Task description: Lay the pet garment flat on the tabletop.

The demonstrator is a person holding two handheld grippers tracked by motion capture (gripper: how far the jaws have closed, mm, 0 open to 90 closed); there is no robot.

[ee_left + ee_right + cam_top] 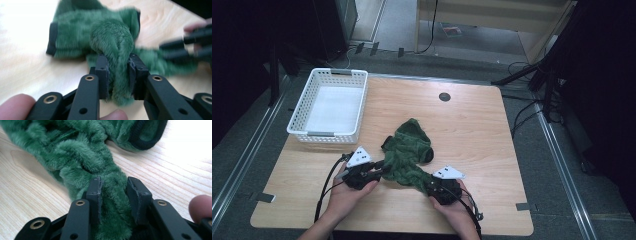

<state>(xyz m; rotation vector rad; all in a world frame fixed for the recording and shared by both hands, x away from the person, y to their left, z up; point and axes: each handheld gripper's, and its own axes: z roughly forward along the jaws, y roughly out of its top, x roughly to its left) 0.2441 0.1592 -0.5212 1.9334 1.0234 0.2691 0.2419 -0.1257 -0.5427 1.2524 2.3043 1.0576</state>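
A fuzzy green cloth with black trim (409,147) lies bunched on the wooden table (477,135), near its front middle. My left gripper (379,171) grips the cloth's left lower end. In the left gripper view its jaws (118,63) press on a thick roll of the green cloth (112,42). My right gripper (430,185) holds the right lower end. In the right gripper view its jaws (113,186) pinch a twisted strand of the cloth (75,157). A hand holds each gripper. The right gripper (190,47) appears blurred at the far right of the left gripper view.
A white plastic basket (302,131) stands at the table's back left. A round dark grommet (444,97) sits near the back edge. Black stands and cables lie on the floor to the right.
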